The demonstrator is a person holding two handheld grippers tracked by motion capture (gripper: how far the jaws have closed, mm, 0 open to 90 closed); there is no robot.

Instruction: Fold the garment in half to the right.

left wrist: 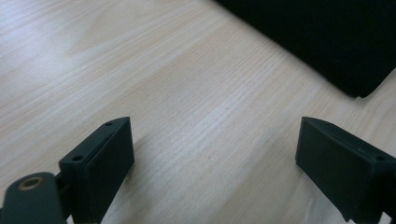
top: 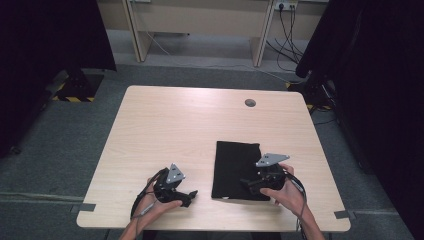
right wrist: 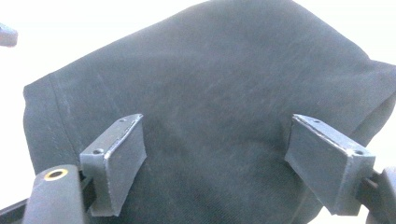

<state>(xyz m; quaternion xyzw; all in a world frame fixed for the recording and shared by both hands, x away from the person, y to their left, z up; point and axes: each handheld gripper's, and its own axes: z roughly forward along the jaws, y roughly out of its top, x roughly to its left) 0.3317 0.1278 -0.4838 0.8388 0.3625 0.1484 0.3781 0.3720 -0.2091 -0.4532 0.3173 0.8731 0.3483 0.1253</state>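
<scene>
A folded black cloth (top: 236, 169) lies flat on the light wooden table (top: 180, 125), right of centre near the front edge. My right gripper (top: 248, 183) hovers over the cloth's near right part, its jaws wide apart. In the right gripper view the cloth (right wrist: 210, 93) spreads beneath the open gripper (right wrist: 215, 158), with nothing pinched between the pads. My left gripper (top: 190, 196) is low over bare wood left of the cloth, open and empty. In the left gripper view a corner of the cloth (left wrist: 327, 42) lies ahead to the right of the gripper (left wrist: 212, 158).
A round grey cable hole (top: 250, 103) sits in the tabletop near the far edge. Dark curtains (top: 380, 75) hang at both sides. A desk frame (top: 200, 25) and cables stand on the floor beyond the table.
</scene>
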